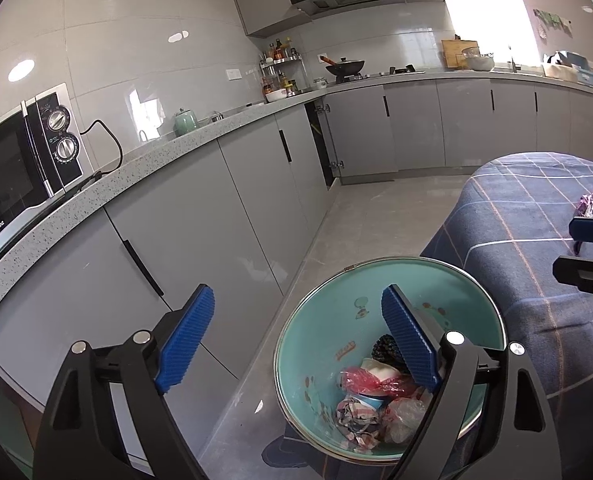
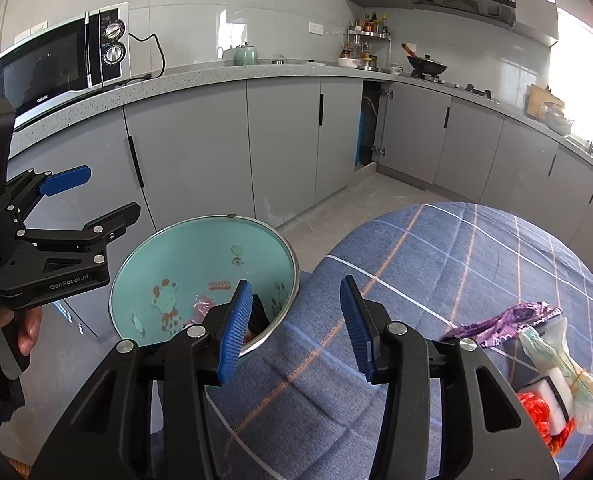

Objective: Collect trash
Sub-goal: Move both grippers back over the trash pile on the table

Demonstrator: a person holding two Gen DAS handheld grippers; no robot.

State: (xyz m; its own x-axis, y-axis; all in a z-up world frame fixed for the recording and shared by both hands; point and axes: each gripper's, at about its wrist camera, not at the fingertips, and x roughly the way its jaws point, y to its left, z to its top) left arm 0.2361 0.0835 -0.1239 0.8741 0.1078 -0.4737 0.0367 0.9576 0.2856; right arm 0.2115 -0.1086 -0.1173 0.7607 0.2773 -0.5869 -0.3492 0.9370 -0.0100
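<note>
A teal bin [image 1: 332,320] with cartoon prints stands on the floor beside a table under a blue plaid cloth [image 2: 456,248]. Inside it lie a red plastic bag [image 1: 360,380], crumpled paper [image 1: 352,412] and a clear bag [image 1: 404,412]. My left gripper [image 1: 298,296] hangs open over the bin's left side with nothing between its fingers. My right gripper [image 2: 296,284] is open and empty above the cloth's edge, next to the bin [image 2: 192,252]. On the cloth to the right lie a purple wrapper [image 2: 500,320], a clear bag [image 2: 568,364], a white block [image 2: 552,396] and a red wrapper [image 2: 536,412].
A grey speckled counter [image 1: 136,160] with a microwave [image 1: 16,168] runs along grey cabinets [image 1: 200,216]; one corner cabinet [image 1: 320,140] stands open. A hand [image 2: 28,332] holds the left gripper [image 2: 110,191]. Grey floor [image 1: 376,208] lies between the cabinets and the table.
</note>
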